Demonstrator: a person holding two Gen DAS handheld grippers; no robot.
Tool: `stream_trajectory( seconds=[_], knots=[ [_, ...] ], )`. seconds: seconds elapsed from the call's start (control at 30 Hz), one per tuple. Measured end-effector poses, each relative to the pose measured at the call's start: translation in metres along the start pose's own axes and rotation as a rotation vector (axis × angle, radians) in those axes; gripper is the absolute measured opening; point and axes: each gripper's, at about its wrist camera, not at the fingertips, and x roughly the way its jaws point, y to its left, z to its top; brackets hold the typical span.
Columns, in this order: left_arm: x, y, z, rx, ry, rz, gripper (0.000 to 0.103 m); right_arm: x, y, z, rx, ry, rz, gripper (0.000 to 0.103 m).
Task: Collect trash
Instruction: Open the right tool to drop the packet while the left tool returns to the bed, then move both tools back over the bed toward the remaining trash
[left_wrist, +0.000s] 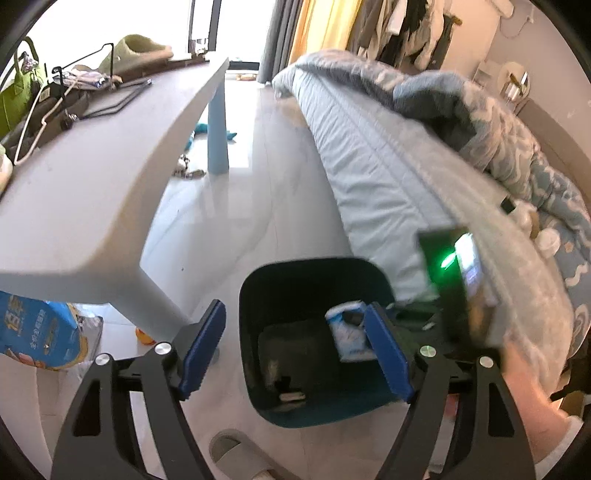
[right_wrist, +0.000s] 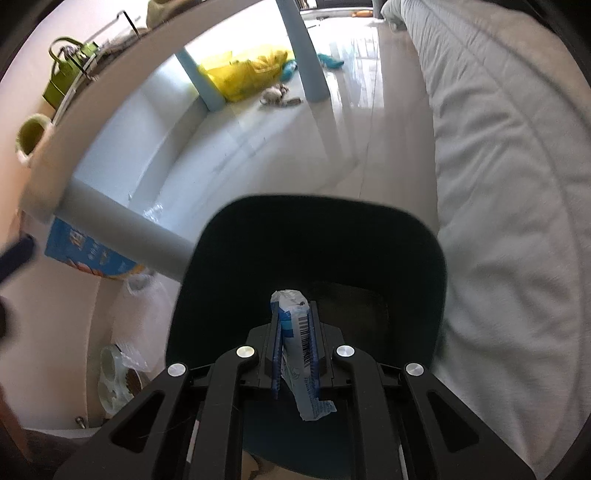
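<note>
Bin (right_wrist: 236, 266) is sitting on the floor between bed (right_wrist: 517, 184) and table (left_wrist: 92, 184), mouth up for drops. You are holding the wrapper (right_wrist: 295, 332) clamped in the right gripper (right_wrist: 294, 354) directly above it; the left gripper (left_wrist: 295, 347) is hanging spread and empty nearby.

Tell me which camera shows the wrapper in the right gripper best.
The right wrist view: the blue-and-white wrapper sits centered and sharp, clamped in the right gripper above the dark bin, barcode visible. The left wrist view shows it only partly, behind a blue finger pad of the left gripper.
</note>
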Motion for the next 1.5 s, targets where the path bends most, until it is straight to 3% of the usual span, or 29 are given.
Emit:
stream_trajectory(
  seconds=[0.37, 0.4, 0.43, 0.5, 0.67, 0.8, 1.03, 1.3, 1.5],
  knots=[
    [-0.046, -0.013, 0.027, -0.007, -0.126, -0.043, 0.081, 0.018, 0.001, -0.01, -0.026, 0.078, -0.072, 0.016],
    [-0.051, -0.017, 0.028, 0.006, -0.138, -0.038, 0.083, 0.019, 0.002, -0.011, -0.031, 0.086, -0.076, 0.022],
    [-0.055, -0.02, 0.029, 0.021, -0.151, -0.032, 0.084, 0.019, 0.002, -0.012, -0.035, 0.089, -0.082, 0.038],
    [-0.061, -0.025, 0.031, 0.046, -0.175, -0.019, 0.089, 0.02, 0.005, -0.013, -0.039, 0.087, -0.088, 0.051],
    [-0.076, -0.033, 0.04, 0.065, -0.235, -0.03, 0.095, 0.008, 0.011, -0.011, -0.066, 0.071, -0.091, 0.055],
    [-0.086, -0.039, 0.045, 0.076, -0.269, -0.015, 0.098, -0.019, 0.015, -0.006, -0.082, 0.007, -0.076, 0.072],
    [-0.101, -0.046, 0.056, 0.061, -0.321, 0.023, 0.099, -0.088, 0.014, 0.0, -0.09, -0.17, -0.064, 0.091],
    [-0.098, -0.067, 0.062, 0.079, -0.321, 0.019, 0.099, -0.16, -0.006, -0.001, -0.071, -0.376, -0.126, 0.1],
    [-0.091, -0.089, 0.065, 0.067, -0.32, 0.0, 0.099, -0.19, -0.039, -0.008, -0.017, -0.447, -0.176, 0.1]
  ],
)
